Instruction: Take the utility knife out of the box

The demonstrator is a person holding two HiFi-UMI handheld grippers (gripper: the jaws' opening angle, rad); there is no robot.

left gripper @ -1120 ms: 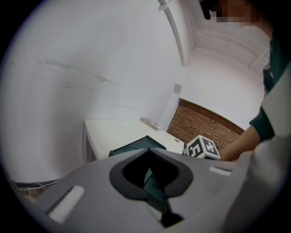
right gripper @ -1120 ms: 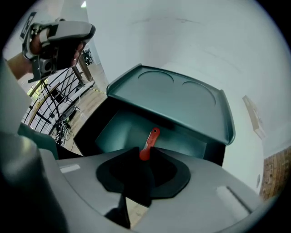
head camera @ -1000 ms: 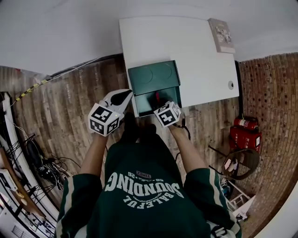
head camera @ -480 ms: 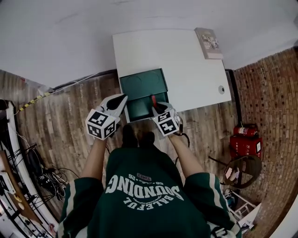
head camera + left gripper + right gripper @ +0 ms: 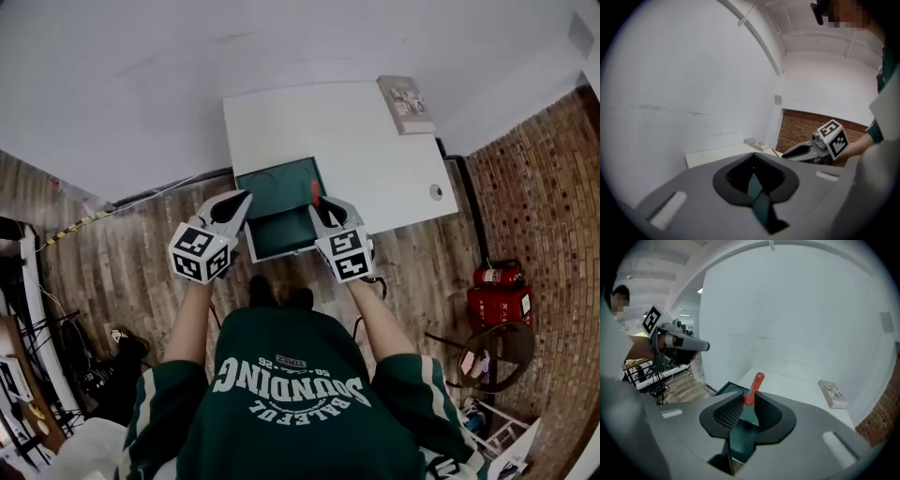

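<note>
An open dark green box [image 5: 272, 192] sits at the near edge of a white table [image 5: 375, 159]. My right gripper [image 5: 319, 204] hangs above the box's right side, shut on the red utility knife [image 5: 313, 190]. In the right gripper view the knife's red handle [image 5: 753, 387] sticks up and away from between the ribbed pads [image 5: 766, 413], with the box [image 5: 740, 427] below it. My left gripper [image 5: 239, 200] is raised at the box's left edge. Its jaws meet at the tips [image 5: 752, 157] with nothing held, and a strip of the green box shows through the slot behind them.
A book [image 5: 405, 103] lies on the table's far right corner, and a cable hole [image 5: 435, 191] is at its right edge. Right of the table, on brick flooring, are a red fire extinguisher [image 5: 497, 277] and a stool [image 5: 492, 352]. Cables [image 5: 28, 375] lie at the left.
Both grippers have risen. The right one has lifted the red knife up out of the box, tilting more level. The left one has come up beside the box's left edge.
</note>
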